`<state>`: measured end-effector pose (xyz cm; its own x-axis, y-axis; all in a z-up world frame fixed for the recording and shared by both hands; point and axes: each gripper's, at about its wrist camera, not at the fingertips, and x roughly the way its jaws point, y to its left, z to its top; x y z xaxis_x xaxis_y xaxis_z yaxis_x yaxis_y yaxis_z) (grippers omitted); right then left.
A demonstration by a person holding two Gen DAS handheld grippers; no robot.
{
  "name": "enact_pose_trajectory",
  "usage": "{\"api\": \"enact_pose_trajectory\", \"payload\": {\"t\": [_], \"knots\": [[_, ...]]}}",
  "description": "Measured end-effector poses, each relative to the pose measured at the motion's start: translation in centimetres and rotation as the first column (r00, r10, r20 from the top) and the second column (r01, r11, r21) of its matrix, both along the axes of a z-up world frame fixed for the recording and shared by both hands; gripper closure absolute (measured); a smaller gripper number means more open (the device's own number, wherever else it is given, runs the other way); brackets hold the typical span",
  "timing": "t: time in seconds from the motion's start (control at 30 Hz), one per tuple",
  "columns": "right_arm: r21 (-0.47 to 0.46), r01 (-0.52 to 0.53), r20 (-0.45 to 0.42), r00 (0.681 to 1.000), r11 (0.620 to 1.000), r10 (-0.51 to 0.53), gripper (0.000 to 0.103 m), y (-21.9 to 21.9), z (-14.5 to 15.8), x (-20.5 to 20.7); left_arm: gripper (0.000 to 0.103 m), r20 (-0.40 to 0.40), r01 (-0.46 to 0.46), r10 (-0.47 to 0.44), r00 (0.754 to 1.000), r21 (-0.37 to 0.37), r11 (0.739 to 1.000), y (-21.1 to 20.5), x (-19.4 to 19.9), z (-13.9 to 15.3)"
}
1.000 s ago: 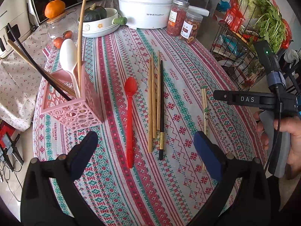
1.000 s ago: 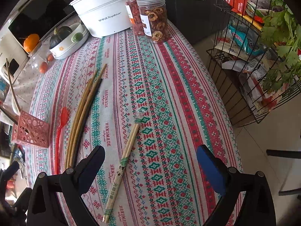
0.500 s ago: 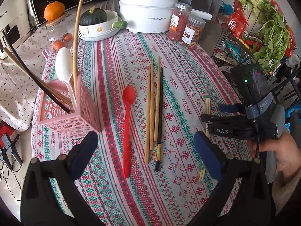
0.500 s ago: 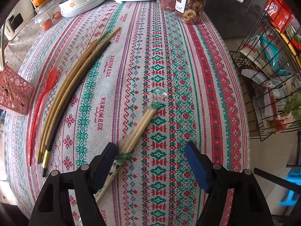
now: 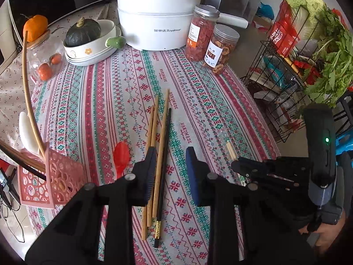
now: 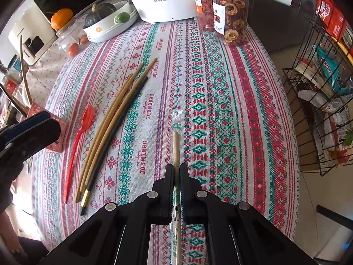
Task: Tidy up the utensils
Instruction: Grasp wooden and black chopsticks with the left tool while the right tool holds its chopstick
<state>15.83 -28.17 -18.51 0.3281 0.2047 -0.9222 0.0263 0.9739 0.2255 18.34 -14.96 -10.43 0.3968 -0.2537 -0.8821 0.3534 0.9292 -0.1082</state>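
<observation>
While we are looking down both grippers at the patterned tablecloth (image 6: 220, 92), our right gripper (image 6: 176, 176) is sitting at the lower centre of the right wrist frame, its jaws having just been closing and now clamping the wrapped pair of chopsticks (image 6: 176, 145). That wrapped pair is running straight up the middle of the frame from between the pads, its crinkled plastic tip lying on the cloth.

Our left gripper (image 5: 171, 172) is occupying the lower centre of the left wrist frame. Its jaws have just been closing too, and they are standing narrowed around the loose chopsticks (image 5: 162, 145), a bundle of wooden sticks and one black stick with a gold band. The left pad is lying over the wooden sticks, while the right pad is still showing a gap of cloth beside the black stick, so we cannot tell whether the bundle is actually pinched.

A red spoon (image 5: 121, 156) is lying just left of the bundle, partly hidden behind the left finger. At the lower left edge, the pink utensil holder (image 5: 50, 183) is already holding a white spoon (image 5: 26, 130) and several long sticks. Across the top of the frame we are seeing a white pot (image 5: 158, 19), two jars (image 5: 211, 42) and a bowl with a green squash (image 5: 88, 39). A wire rack (image 5: 291, 84) with greens is filling the right side.
</observation>
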Motion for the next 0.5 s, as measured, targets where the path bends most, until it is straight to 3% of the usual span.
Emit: {"api": "enact_pose_trajectory", "payload": {"t": [0.23,0.5], "knots": [[0.086,0.032,0.051,0.998,0.996,-0.036,0.098,-2.2,2.3,0.0,0.090,-0.112,-0.076,0.074,0.991,-0.014,0.997,-1.0,5.1,-3.5],[0.147,0.069,0.036,0.997,0.987,-0.075,0.098,-4.1,1.8,0.7,0.095,-0.134,-0.147,0.157,0.979,0.083,0.986,-1.1,7.8,-6.9]]}}
